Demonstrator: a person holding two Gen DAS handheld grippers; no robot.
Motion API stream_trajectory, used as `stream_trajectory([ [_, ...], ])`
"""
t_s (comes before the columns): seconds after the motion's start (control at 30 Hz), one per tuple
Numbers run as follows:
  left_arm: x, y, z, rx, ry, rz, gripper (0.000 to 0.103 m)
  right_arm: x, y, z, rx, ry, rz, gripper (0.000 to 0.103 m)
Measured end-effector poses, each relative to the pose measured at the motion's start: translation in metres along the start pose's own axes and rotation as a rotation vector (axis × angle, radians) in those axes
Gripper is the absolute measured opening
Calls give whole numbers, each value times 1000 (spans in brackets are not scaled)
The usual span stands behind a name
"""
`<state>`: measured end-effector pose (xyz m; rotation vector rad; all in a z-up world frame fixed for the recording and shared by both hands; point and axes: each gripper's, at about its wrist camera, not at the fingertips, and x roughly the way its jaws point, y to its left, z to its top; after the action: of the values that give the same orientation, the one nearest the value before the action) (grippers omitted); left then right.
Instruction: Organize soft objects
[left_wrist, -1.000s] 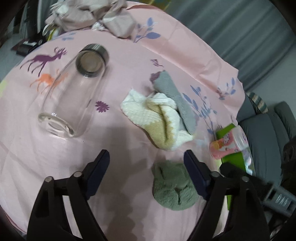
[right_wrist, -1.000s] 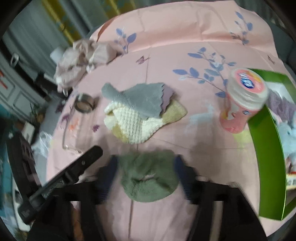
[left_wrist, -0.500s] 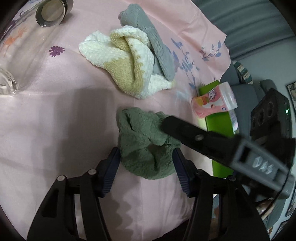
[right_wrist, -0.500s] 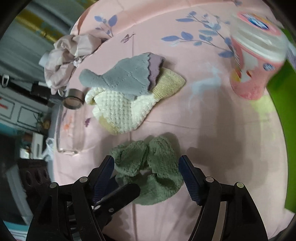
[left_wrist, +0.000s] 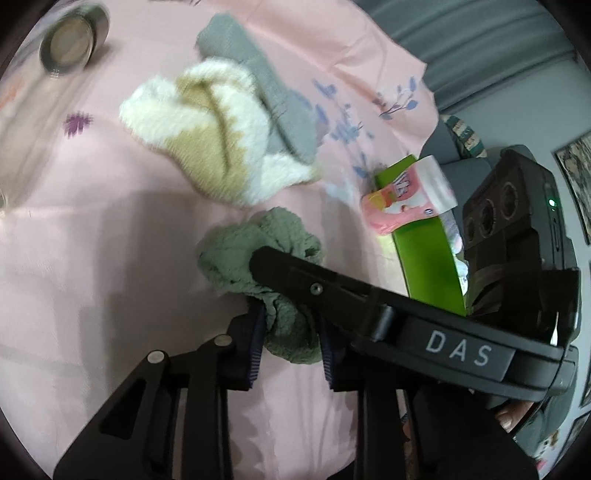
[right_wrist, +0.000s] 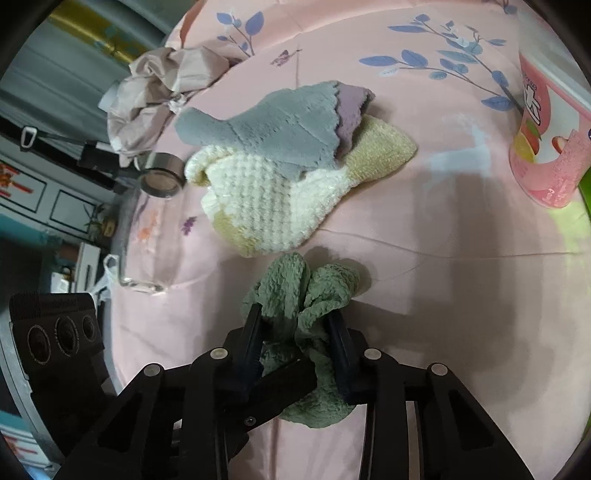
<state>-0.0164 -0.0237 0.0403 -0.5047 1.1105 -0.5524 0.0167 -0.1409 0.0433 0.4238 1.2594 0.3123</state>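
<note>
left gripper (left_wrist: 291, 334): jaws just closed, pinching near end of green cloth (left_wrist: 258, 258)
right gripper (right_wrist: 297, 349): jaws just closing in, pads squeezing the same green cloth from the other side
green cloth: bunched on pink tablecloth (right_wrist: 443, 295), caught between both pairs of fingers
cream/yellow knit cloth (right_wrist: 273, 195): just beyond green cloth, grey cloth (right_wrist: 273, 125) draped on it
pink bottle (right_wrist: 546, 147): far right of right gripper, beside green box (left_wrist: 424, 258)
glass jar (right_wrist: 147, 221): lying on its side, left of right gripper
</note>
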Motion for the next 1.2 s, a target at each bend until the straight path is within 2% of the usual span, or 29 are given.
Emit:
stream_trajectory([
  [0.27, -17, -18, -3, 99, -121, -42, 23, -31, 22, -5, -92, -129, -1, 36],
  [0.57, -31, -32, -6, 167, -199, -80, 23, -59, 36, -10, -158, -221, -32, 36],
  [0.77, -43, -55, -5, 237, -245, -91, 23, -83, 38, -11, -177, -288, -28, 36],
  [0.97, -35, -98, 2, 337, -251, -90, 23, -118, 18, -9, -139, -377, -14, 36],
  [1.2, -9, -155, 10, 467, -214, -139, 23, -168, -29, -11, -17, -527, -16, 36],
])
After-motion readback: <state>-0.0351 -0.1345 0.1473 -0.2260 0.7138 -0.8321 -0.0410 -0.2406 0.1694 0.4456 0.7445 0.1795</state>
